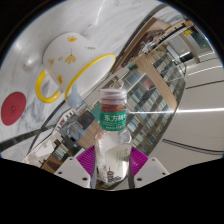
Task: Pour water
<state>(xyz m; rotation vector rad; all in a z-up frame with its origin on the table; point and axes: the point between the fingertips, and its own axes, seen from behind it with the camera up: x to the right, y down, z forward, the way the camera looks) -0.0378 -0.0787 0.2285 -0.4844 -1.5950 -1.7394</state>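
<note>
Standing upright, bottle [111, 140], cap up, clamped between tongs [112, 162]

Water bottle [112, 140] between my fingers, both pads pressing its sides. Clear plastic body, white cap still on, green label with white characters wrapped just below neck. Bottle stands roughly upright along my fingers, cap end pointing away from me, lower part sitting between pads. Body below label transparent; water level inside not readable. White mug [68, 62] well beyond bottle, off to one side, yellow handle and yellow markings, lying on white surface; which way its opening faces unclear.
</note>
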